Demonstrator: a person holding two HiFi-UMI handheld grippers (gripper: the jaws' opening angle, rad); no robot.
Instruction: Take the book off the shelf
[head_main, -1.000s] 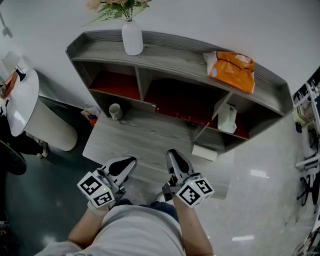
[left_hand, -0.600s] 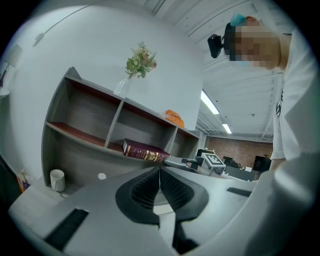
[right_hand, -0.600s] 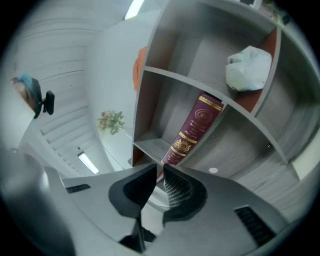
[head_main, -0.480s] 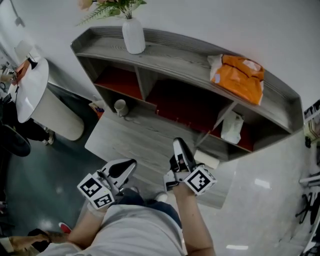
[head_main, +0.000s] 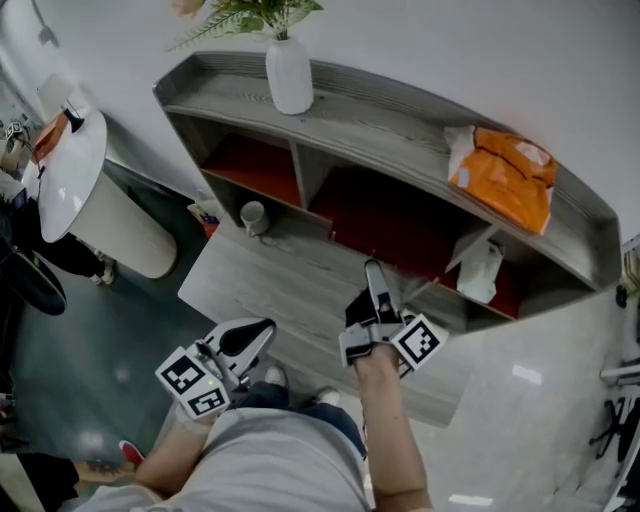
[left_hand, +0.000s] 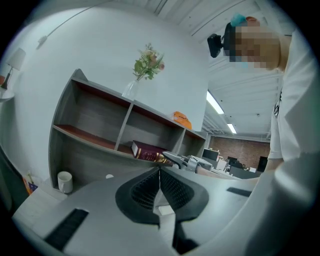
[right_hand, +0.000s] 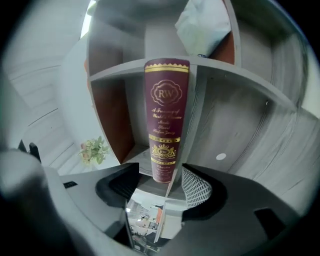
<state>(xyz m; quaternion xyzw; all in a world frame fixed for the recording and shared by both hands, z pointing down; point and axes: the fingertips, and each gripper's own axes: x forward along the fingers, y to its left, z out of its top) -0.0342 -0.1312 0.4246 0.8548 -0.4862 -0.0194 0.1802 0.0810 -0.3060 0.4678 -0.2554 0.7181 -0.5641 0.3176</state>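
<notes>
Right gripper (right_hand: 161, 181): jaws wide apart, having just been opening. The near end of the book (right_hand: 166, 115) sits between them, and neither pad presses on it.
Right gripper pose: turned on its side, so one jaw likely lies above the book and one below. Judged reason: the book lies flat, and this pose lets the jaws close across its thickness.
Left gripper (left_hand: 159, 177): jaws together, nothing between them. It is held low by the person's body, well apart from the shelf (head_main: 400, 115). Judged idle, leaving the reach clear.
Book location: middle compartment, on the board at its front edge, spine outward.
Book vs tool: straddled, not yet clamped.
Surroundings: vase (head_main: 290, 75) and orange bag (head_main: 505, 170) on the top board. Neither is in the way.
</notes>
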